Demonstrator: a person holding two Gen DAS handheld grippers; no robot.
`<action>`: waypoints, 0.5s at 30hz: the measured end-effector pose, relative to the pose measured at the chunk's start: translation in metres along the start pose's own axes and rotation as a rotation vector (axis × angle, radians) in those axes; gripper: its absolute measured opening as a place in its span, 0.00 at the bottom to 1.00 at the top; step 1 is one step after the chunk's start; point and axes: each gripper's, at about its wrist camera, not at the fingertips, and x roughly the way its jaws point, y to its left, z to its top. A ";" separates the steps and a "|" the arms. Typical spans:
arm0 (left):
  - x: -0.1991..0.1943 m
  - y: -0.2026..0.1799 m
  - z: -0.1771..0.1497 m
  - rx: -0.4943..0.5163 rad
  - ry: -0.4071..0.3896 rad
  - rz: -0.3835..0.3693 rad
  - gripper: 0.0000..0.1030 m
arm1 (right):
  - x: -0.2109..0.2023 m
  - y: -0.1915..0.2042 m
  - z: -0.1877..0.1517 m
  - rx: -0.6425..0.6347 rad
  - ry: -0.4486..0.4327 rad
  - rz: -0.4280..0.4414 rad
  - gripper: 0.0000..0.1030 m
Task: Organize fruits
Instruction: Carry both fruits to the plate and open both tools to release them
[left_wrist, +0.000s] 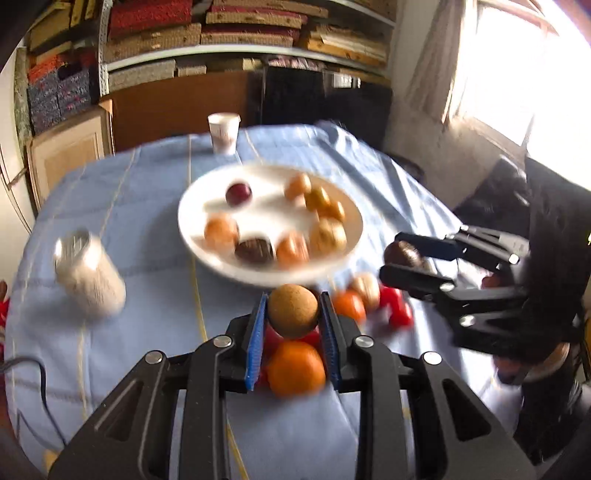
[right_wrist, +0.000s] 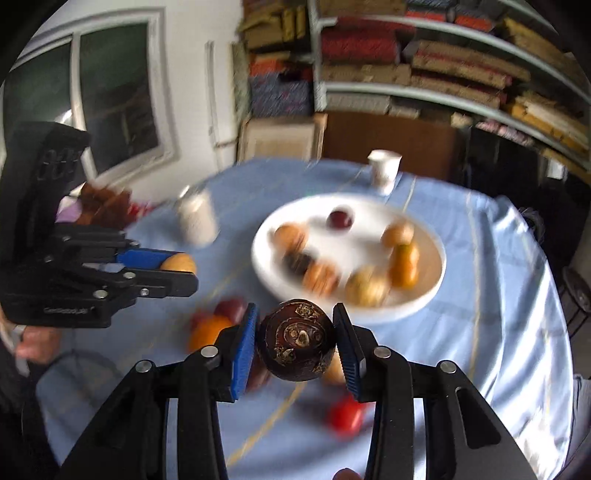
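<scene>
**Both tools carry fruit above the tabletop**

The left tool (left_wrist: 293, 314) pinches a tan round fruit (left_wrist: 293, 311); an orange (left_wrist: 296, 367) lies partly hidden below it. The right tool (right_wrist: 295, 341) pinches a dark brown fruit (right_wrist: 296, 339), which covers part of the loose fruit beneath. Beyond, the white plate (left_wrist: 199, 236) holds blurred fruit that is hard to tell apart. A blue cloth (left_wrist: 129, 206) covers the tabletop; a jar (left_wrist: 89, 273) and paper cup (left_wrist: 223, 132) stand on it. Stacked shelves (left_wrist: 240, 44) fill the far wall.
</scene>
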 end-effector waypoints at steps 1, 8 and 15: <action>0.006 0.003 0.009 -0.012 -0.001 -0.005 0.26 | 0.011 -0.007 0.008 0.024 -0.013 -0.015 0.40; 0.087 0.031 0.059 -0.055 0.095 0.022 0.26 | 0.077 -0.053 0.024 0.202 0.005 -0.017 0.40; 0.128 0.045 0.075 -0.076 0.136 0.077 0.29 | 0.103 -0.067 0.025 0.240 0.035 -0.002 0.46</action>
